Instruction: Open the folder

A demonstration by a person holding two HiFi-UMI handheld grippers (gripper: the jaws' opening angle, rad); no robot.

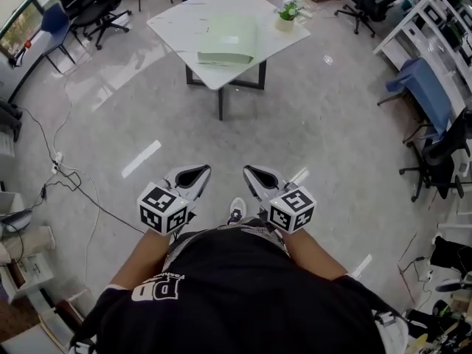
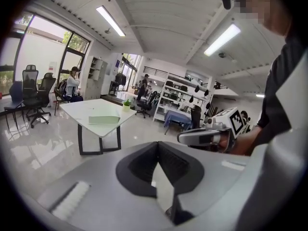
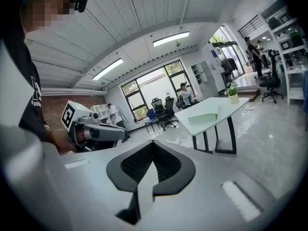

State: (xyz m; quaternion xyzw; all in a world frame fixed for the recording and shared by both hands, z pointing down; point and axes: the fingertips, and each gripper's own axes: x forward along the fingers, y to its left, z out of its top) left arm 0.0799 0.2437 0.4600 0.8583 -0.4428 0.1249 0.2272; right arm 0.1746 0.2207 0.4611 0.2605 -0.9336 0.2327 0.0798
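- Pale green, flat rectangular folder (image 1: 228, 41) lying shut, cover up, on a white square-topped desk (image 1: 184, 17) at the upper middle of the head view, well apart from both tools and untouched.
- Set toward the desk's near corner, probably so that its edge can be reached from the standing side; a small green potted plant (image 1: 286, 13) off at the right corner, clear of a swinging cover.
- Left hand-held gripper (image 1: 193, 175) low at centre-left of the head view, just in front of the person's dark shirt (image 1: 243, 293), clenched with jaw tips meeting and nothing between them.
- Right hand-held gripper (image 1: 259, 177) mirrored at centre-right, likewise clenched on nothing.
- Both side by side, aimed ahead toward the desk and only slightly downward: by the look of it a carrying posture for the approach, not a reaching one.
- Same folder left of middle in the left gripper view (image 2: 103, 120) and right of middle in the right gripper view (image 3: 203, 118), hence roughly on the line between the two tools.
- Judged stage: approach only, nothing of the opening done. Next likely need: jaws released before pinching the cover's free edge, perhaps with the other tool pinning the back.
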